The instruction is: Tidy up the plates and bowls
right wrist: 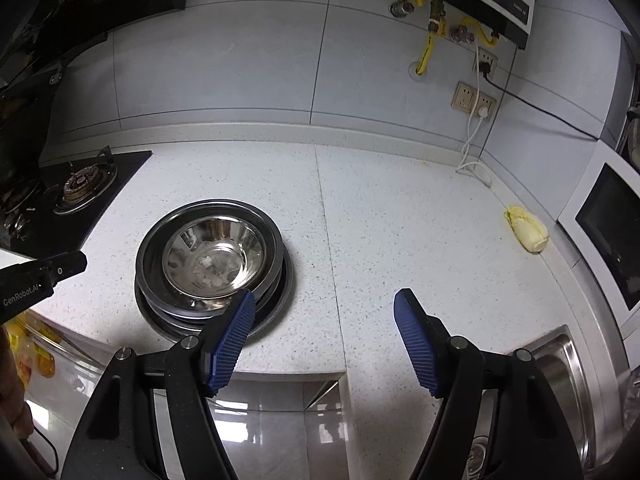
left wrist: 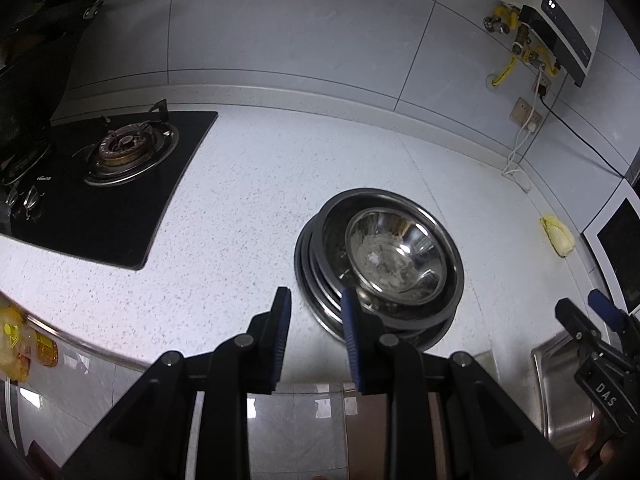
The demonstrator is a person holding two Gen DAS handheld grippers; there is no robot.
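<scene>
Speckled white countertop (right wrist: pixel 380 208); near its front edge, a stack of round steel plates (right wrist: pixel 160 312) (rims slightly offset) carrying a shiny steel bowl (right wrist: pixel 214 260), mouth upward. Left gripper (left wrist: pixel 316 308) and right gripper (right wrist: pixel 324 308): both spread, empty.

Right gripper body: in your left wrist view, the right gripper (left wrist: pixel 600 312) at the right edge carries white letters "DAS" on its black housing.
Left gripper body: in your right wrist view, the left gripper (right wrist: pixel 60 268) at the left edge reads "GenRobot.AI" in white on its black side.
Hob brand: the gas hob (left wrist: pixel 112 184) has a small white logo near its knobs, too small for you to read.
Water heater label: the water heater (left wrist: pixel 560 28) bears a printed sticker and front markings, not legible to you.
</scene>
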